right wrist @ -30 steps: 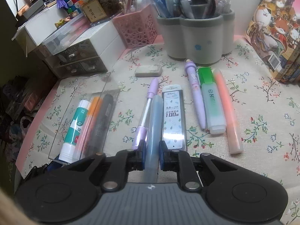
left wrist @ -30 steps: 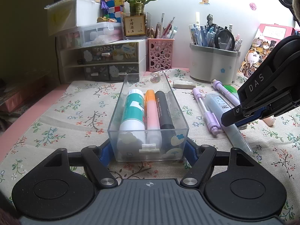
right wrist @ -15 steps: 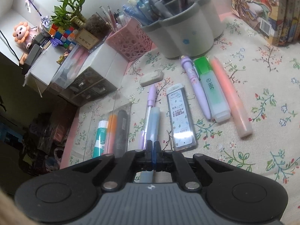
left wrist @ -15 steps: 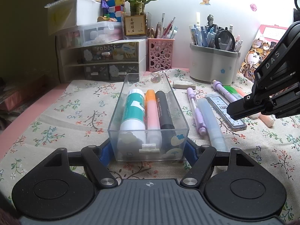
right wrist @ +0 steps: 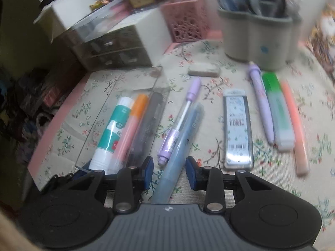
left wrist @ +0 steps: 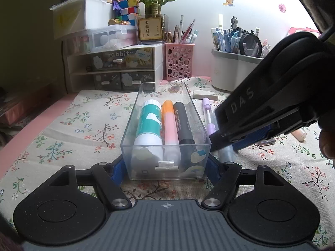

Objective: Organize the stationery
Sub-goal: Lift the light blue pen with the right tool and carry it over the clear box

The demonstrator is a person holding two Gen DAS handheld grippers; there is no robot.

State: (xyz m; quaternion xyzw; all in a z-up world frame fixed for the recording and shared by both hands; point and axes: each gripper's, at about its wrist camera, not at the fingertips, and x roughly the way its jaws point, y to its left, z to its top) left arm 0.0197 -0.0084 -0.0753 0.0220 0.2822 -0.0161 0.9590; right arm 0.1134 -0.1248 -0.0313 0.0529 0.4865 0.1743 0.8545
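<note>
Left gripper [left wrist: 166, 167] clamping the clear box [left wrist: 165, 163] at its near end. Right gripper [right wrist: 169, 170] angling down, jaws just opening, straddling the pale blue pen [right wrist: 178, 146] without pressing.

Both wrist views, low and close, share the clear tray [left wrist: 165, 146].

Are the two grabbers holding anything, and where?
Left gripper clamps the clear box by its near end. Right gripper, just opening, straddles the blue pen, holding nothing.

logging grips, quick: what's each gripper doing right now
left gripper: shut on the clear box.
right gripper: open, fingers just opening, either side of the blue pen, not pressing it.
</note>
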